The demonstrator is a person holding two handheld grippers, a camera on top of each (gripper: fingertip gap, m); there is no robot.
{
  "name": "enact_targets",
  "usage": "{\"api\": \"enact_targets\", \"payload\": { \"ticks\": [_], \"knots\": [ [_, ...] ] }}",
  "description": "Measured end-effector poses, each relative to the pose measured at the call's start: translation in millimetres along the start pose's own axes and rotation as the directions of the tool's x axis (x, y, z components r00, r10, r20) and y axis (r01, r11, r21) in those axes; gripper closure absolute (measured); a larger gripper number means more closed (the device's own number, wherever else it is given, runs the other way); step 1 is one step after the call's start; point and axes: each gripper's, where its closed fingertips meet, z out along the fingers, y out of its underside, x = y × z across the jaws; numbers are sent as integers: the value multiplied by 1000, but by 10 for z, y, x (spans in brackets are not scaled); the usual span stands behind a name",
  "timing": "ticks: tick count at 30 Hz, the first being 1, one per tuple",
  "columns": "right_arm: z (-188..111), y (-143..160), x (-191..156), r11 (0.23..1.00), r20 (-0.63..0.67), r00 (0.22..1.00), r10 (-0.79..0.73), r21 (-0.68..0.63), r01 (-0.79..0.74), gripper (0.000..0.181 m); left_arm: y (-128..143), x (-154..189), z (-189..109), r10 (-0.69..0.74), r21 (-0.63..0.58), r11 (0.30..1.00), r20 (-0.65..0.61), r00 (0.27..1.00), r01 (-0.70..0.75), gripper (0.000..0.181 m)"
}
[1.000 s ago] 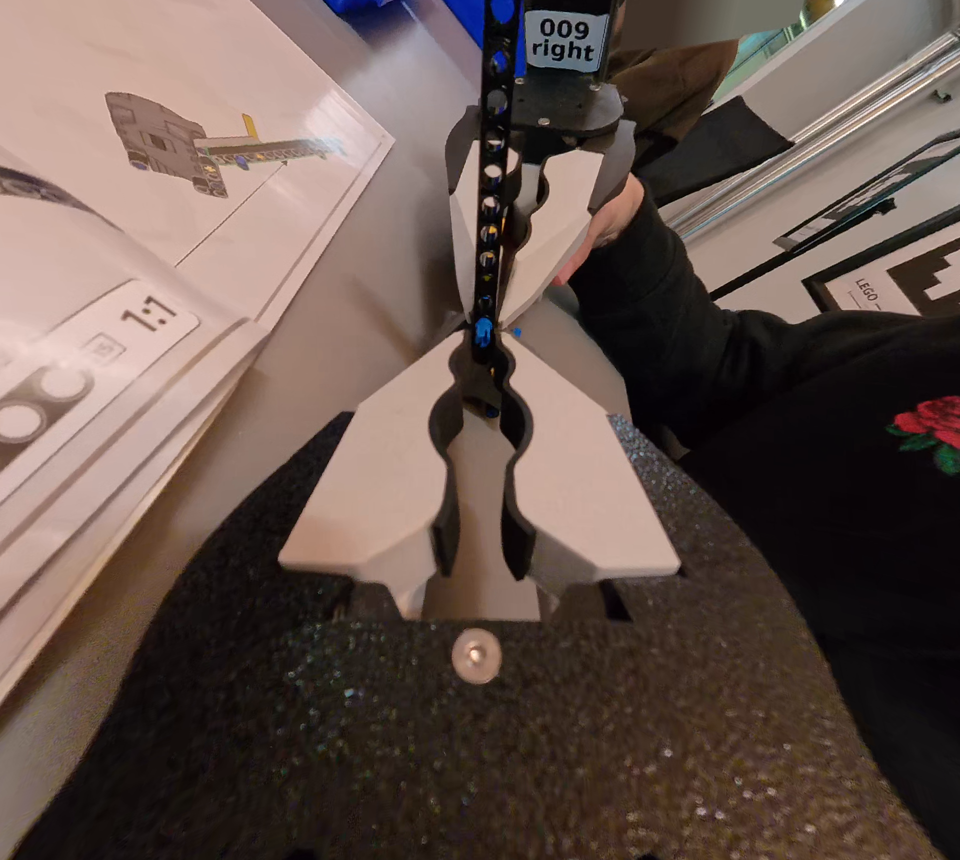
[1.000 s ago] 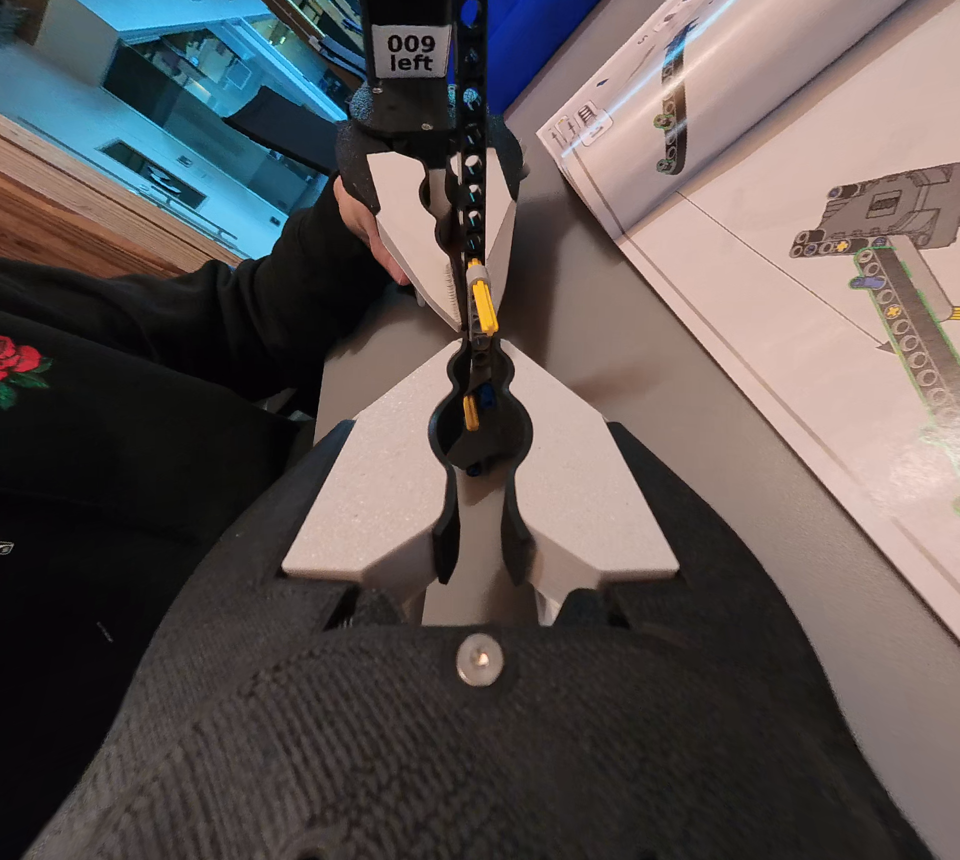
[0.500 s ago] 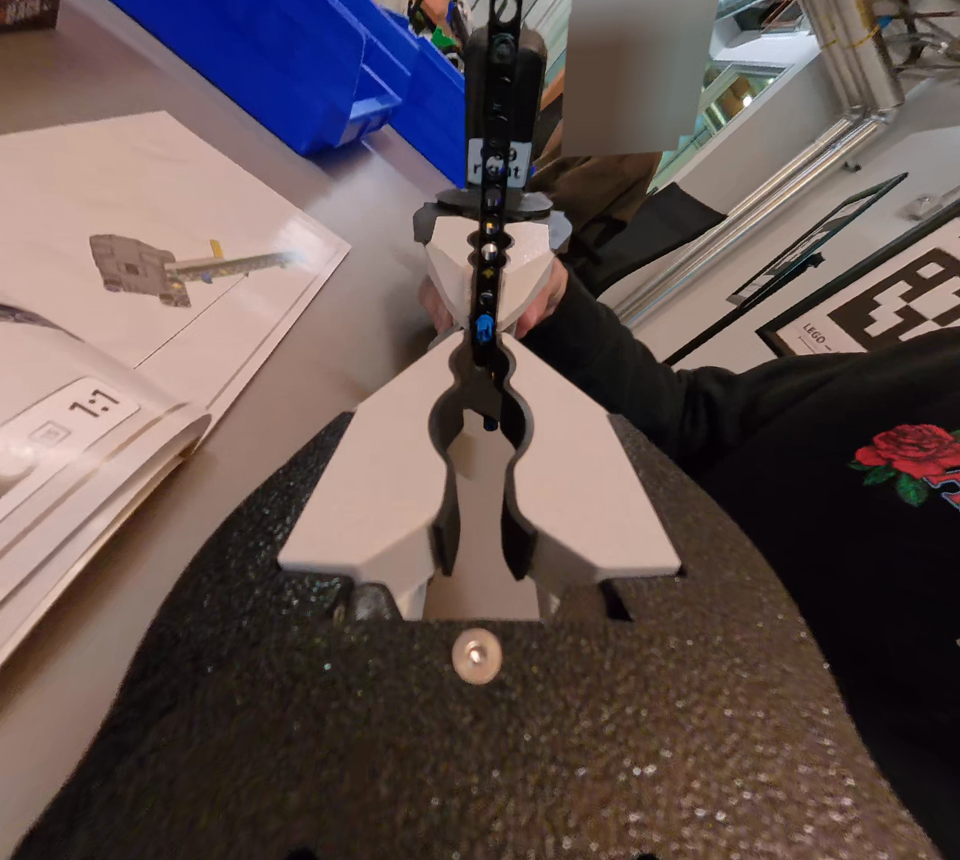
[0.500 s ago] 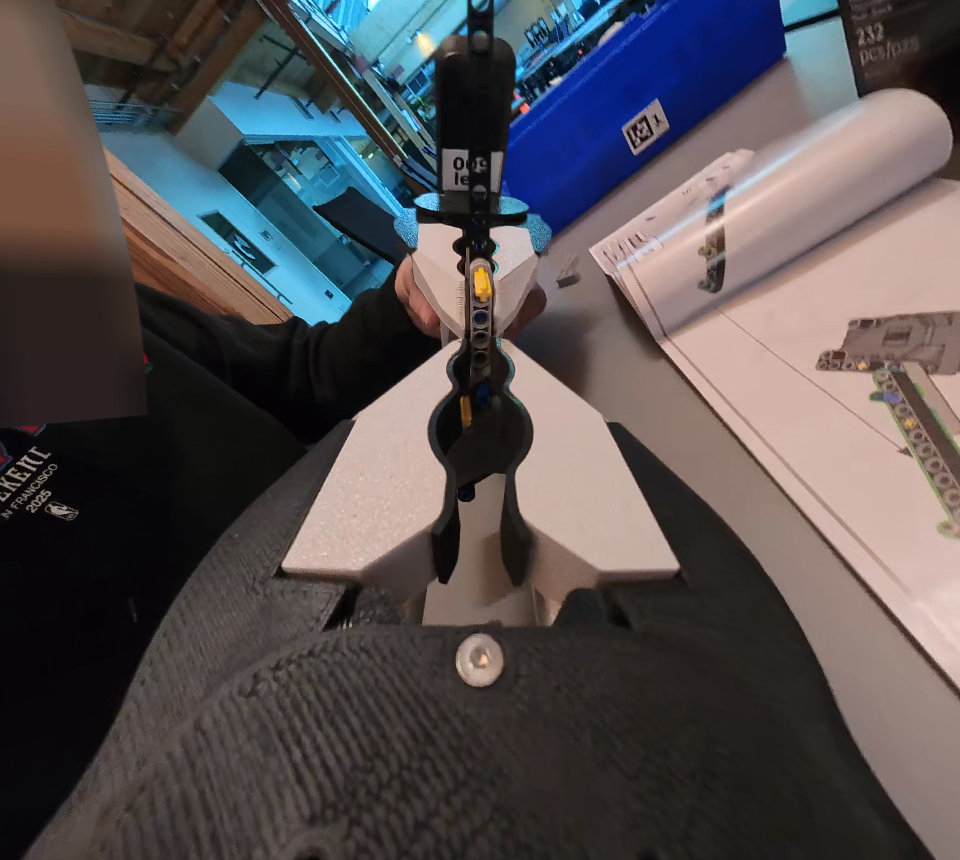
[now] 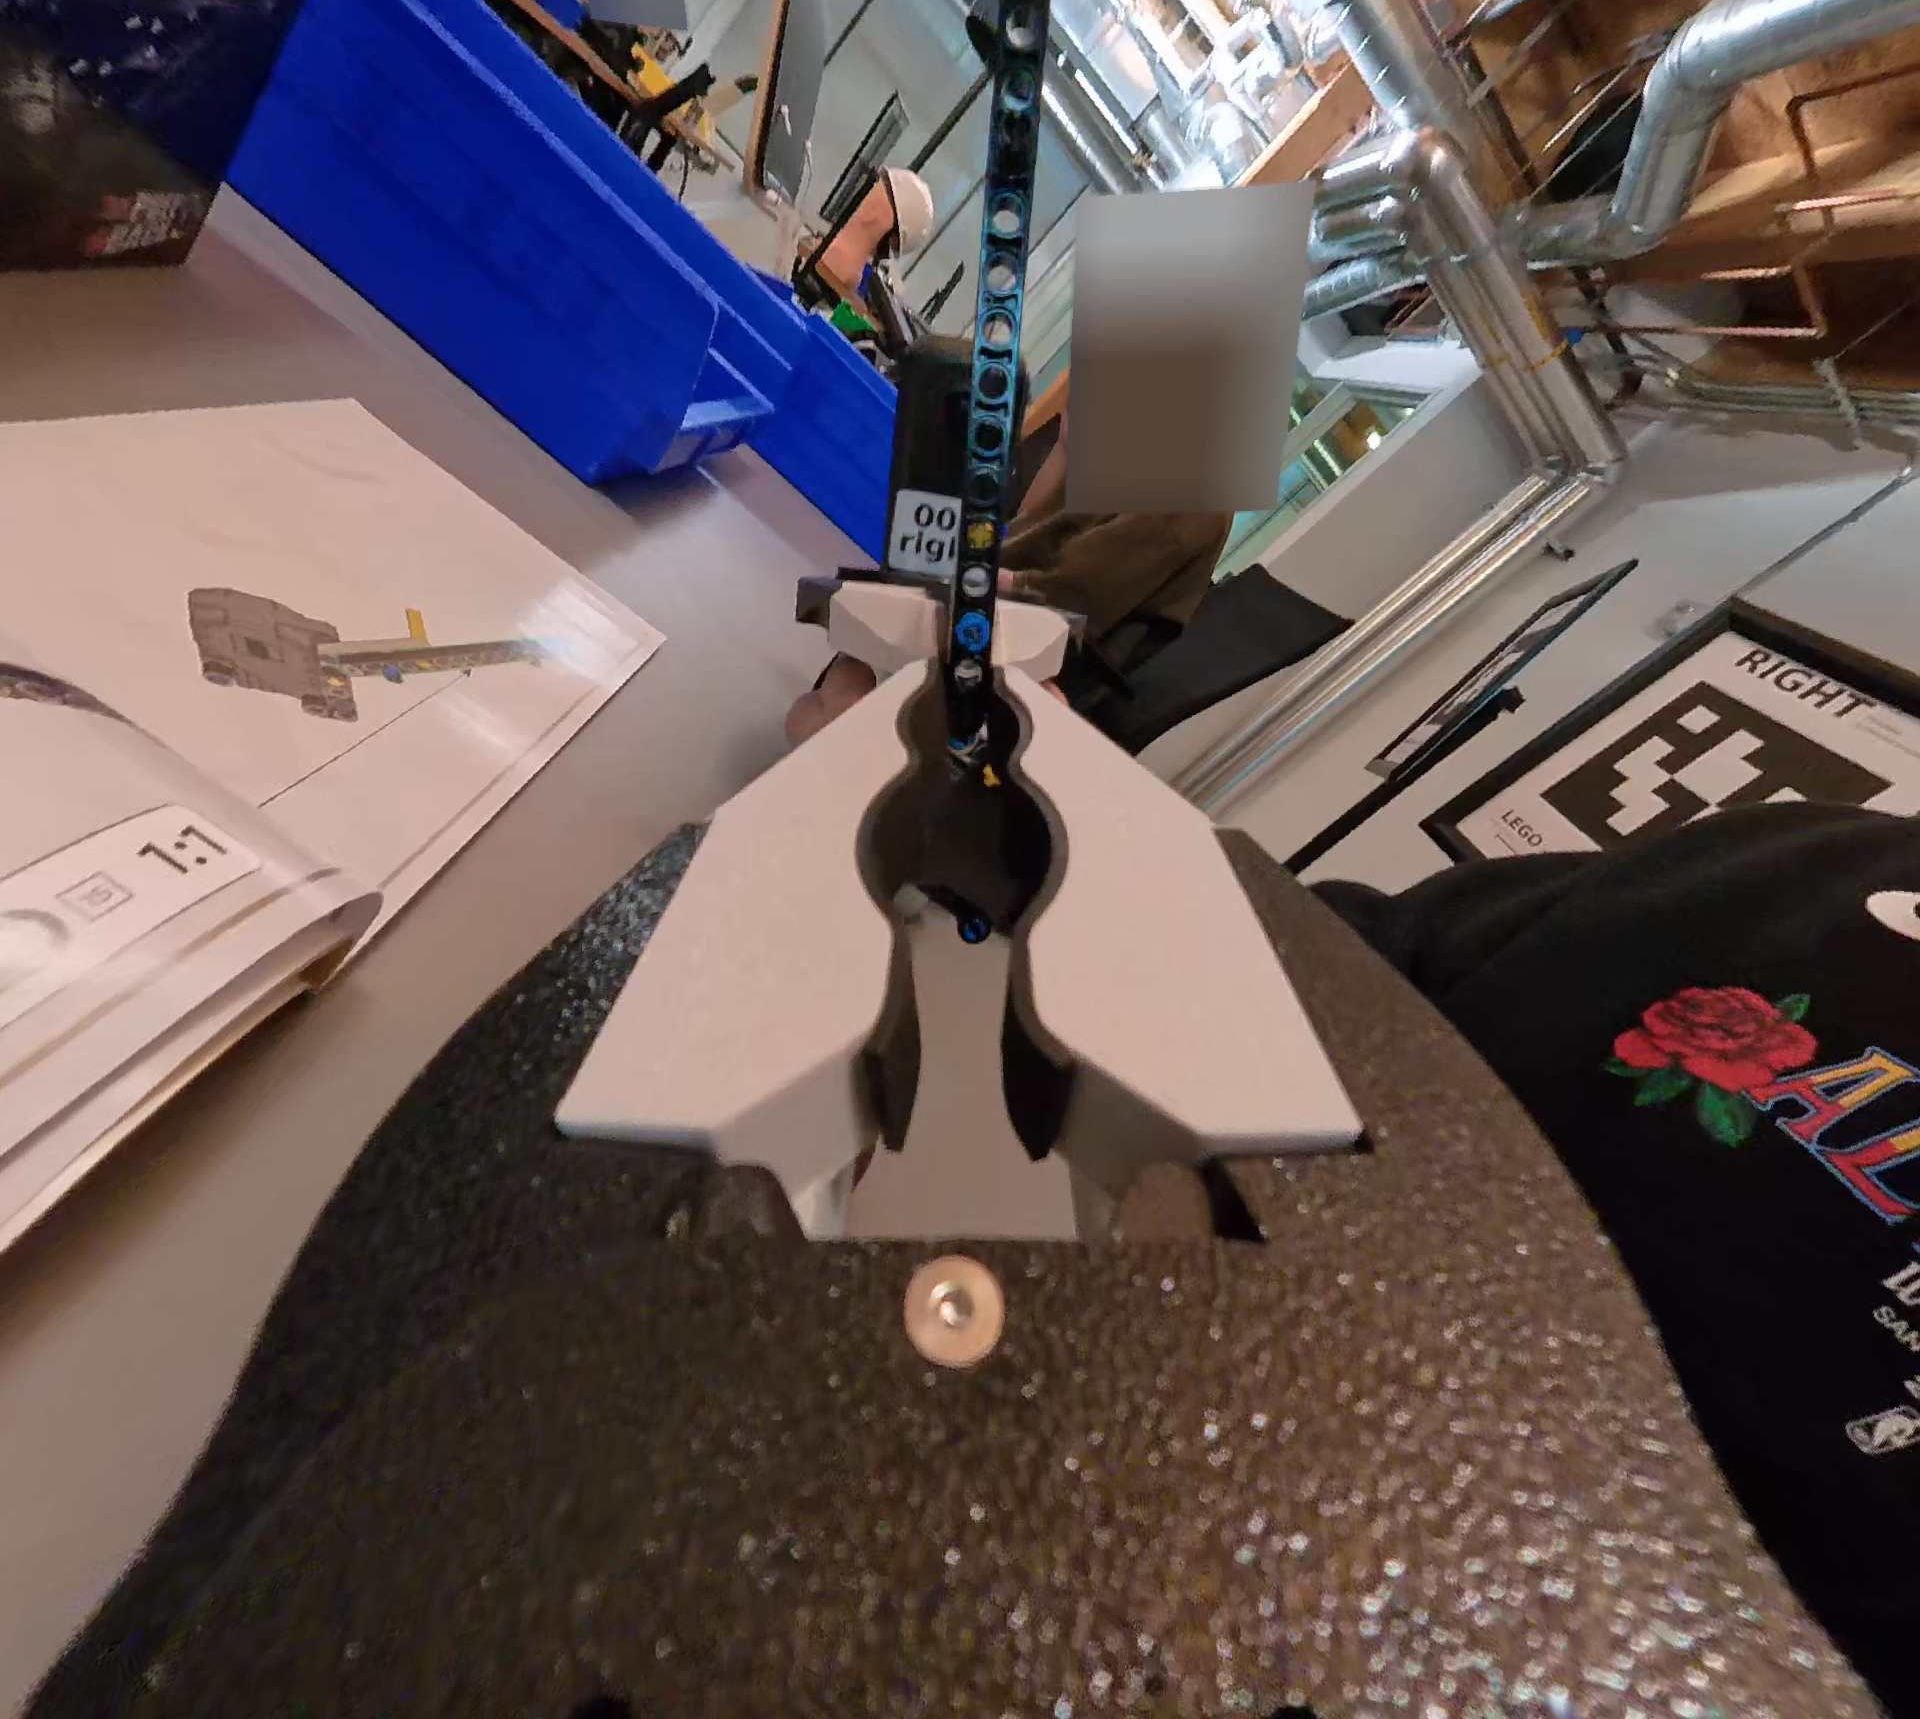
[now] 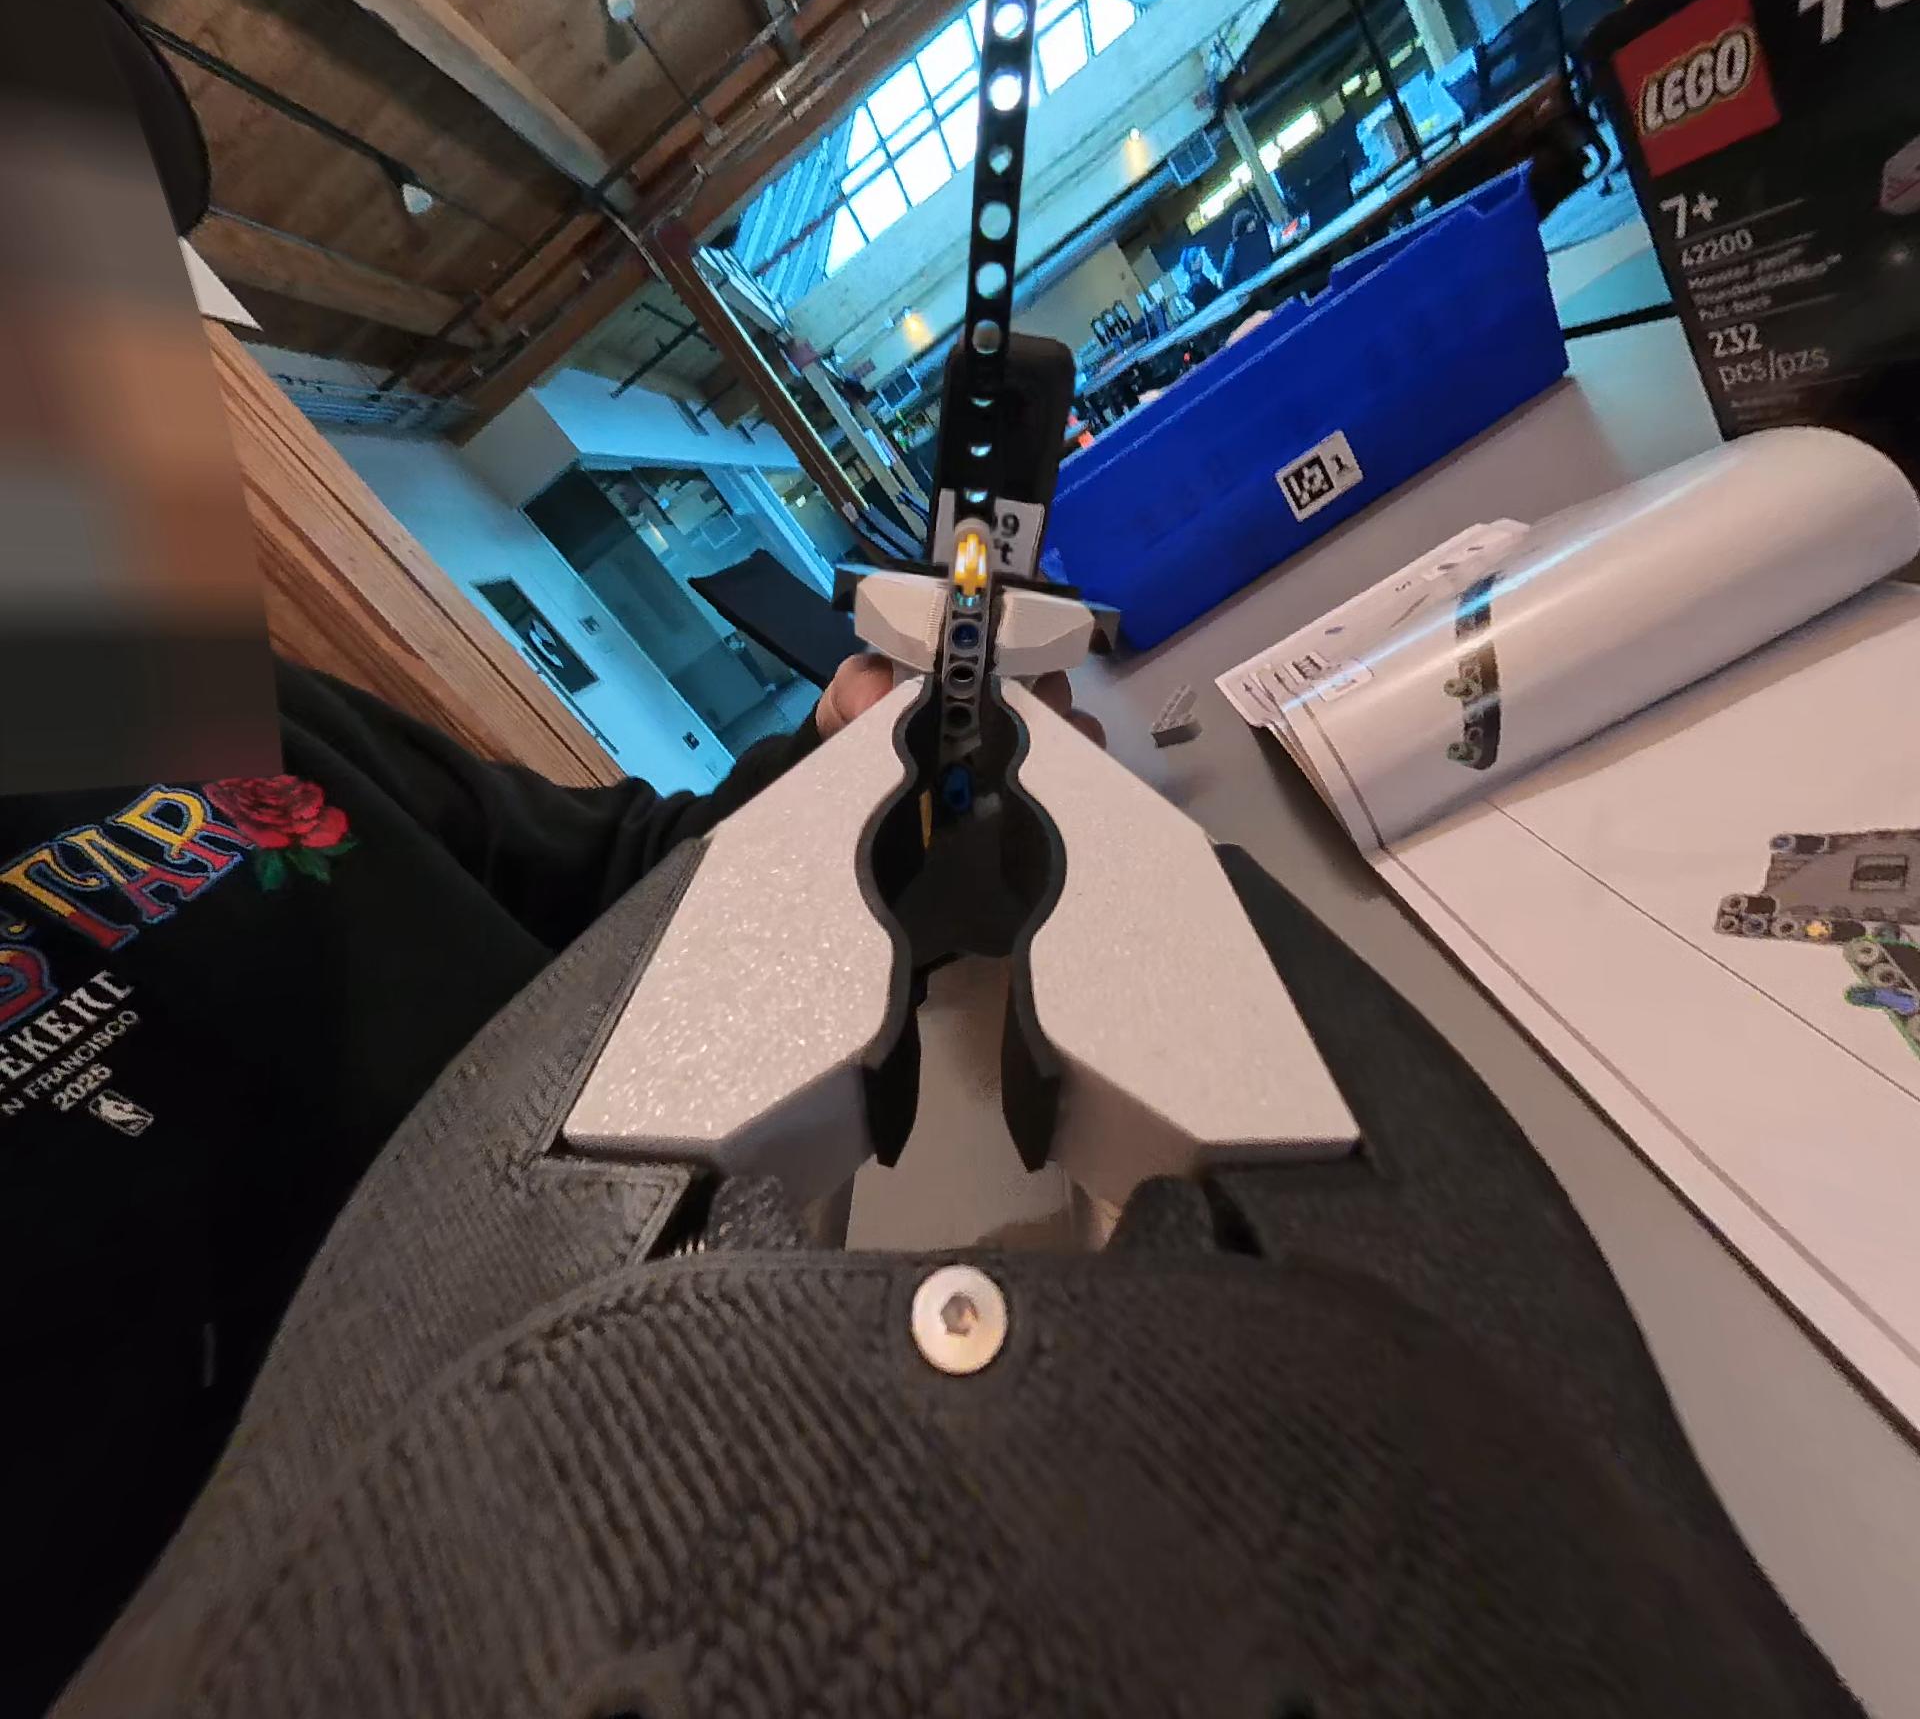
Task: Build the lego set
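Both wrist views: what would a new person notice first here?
A long black holed beam sticks up between the two grippers, both shut on its lower end: left gripper, right gripper. An open instruction booklet lies on the grey table, with blue bins behind.

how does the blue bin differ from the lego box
The blue bin is plain bright blue plastic, long and low, with one small square tag on its side; the lego box is dark printed cardboard, standing taller. The bin sits farther back, while the box stands closer, right behind the curled manual. Both rest on the grey table.
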Motion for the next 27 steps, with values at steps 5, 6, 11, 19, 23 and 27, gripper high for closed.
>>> {"api": "enact_targets", "payload": {
  "ticks": [5, 6, 11, 19, 23, 27],
  "knots": [
    [38, -72, -68, 997, 16, 998, -58, 58, 56, 176, -64, 77, -14, 57, 25, 998, 0, 998, -57, 176],
    [51, -79, -74, 996, 20, 998, -60, 70, 59, 176, -78, 83, -24, 88, 26, 996, 10, 996, -88, 176],
    [104, -158, -66, 986, 34, 999, -26, 163, 20, 176, -189, 97, -46, 72, 123, 990, 3, 997, -72, 176],
    [179, -330, -135, 947, 55, 998, -30, 320, 11, 176, -379, 194, -82, 172, 280, 943, 57, 983, -181, 176],
    [200, -350, -133, 939, 74, 997, 2, 342, -27, 176, -404, 193, -93, 142, 299, 942, 58, 988, -153, 176],
    [204, -337, -130, 949, 33, 998, -62, 310, 49, 176, -392, 190, -96, 133, 297, 944, 48, 990, -141, 175]
  ]
}}
